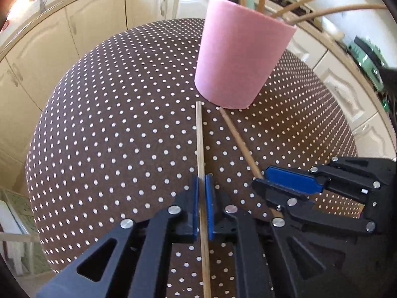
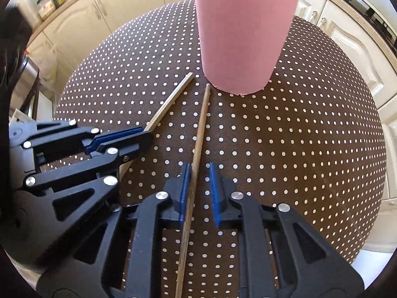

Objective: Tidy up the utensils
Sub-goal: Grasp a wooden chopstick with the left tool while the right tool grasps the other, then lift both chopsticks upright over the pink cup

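Two loose sticks: a pale square-section wooden chopstick (image 1: 200, 144) lies to the left and a darker round wooden chopstick (image 2: 201, 124) to the right, both on the brown tablecloth with white dots (image 1: 111, 129), far tips converging just short of the holder.
Left gripper (image 1: 204, 198): its blue pads sit narrow around the pale chopstick, which runs between them; they look pressed against it.
Right gripper (image 2: 198, 188): partly open, the dark chopstick lying along the left pad (image 2: 184, 188), with a clear gap to the other pad.
Holder: a tall pink cylindrical cup (image 1: 238, 57) stands upright at the far centre of the table, already bristling with several wooden utensils (image 1: 310, 5).
Step in hand: picking up the last two chopsticks, one per gripper, by my reading.
Next move: the right gripper likely needs to finish closing, then each stick must be lifted, tipped upright and dropped into the cup.
Caution: thin sticks may pivot in the pads.
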